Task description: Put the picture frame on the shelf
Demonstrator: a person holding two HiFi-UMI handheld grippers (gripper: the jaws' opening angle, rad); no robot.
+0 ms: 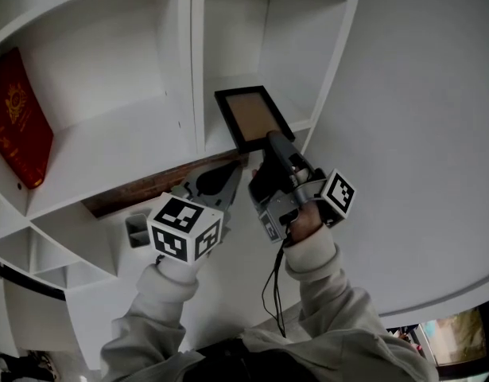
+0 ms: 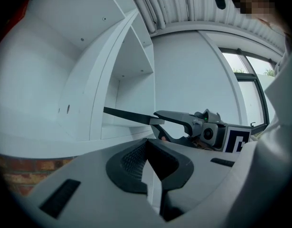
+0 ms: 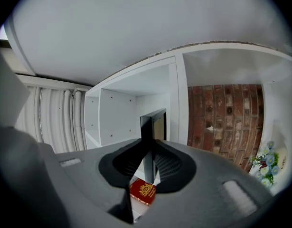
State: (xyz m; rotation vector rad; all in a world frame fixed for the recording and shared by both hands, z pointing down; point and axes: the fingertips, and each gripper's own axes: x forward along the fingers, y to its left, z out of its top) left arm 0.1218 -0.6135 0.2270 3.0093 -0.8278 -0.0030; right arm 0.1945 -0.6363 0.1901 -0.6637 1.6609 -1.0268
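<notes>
The picture frame (image 1: 248,116) is black-rimmed with a brown panel. My right gripper (image 1: 269,139) is shut on its near edge and holds it in the mouth of a white shelf cubby (image 1: 228,46). In the right gripper view the frame (image 3: 146,129) stands edge-on between the jaws. The left gripper view shows it as a thin dark slat (image 2: 129,115) reaching into the cubby. I cannot tell whether it touches the cubby floor. My left gripper (image 1: 220,177) sits just left of the right one, below the shelf's front edge, shut with nothing in it.
A red book (image 1: 17,118) leans in the cubby to the left and also appears low in the right gripper view (image 3: 143,191). A vertical divider (image 1: 188,62) separates the two cubbies. Brick wall (image 3: 226,122) and flowers (image 3: 267,163) lie to the right. A cable (image 1: 272,289) hangs under my right hand.
</notes>
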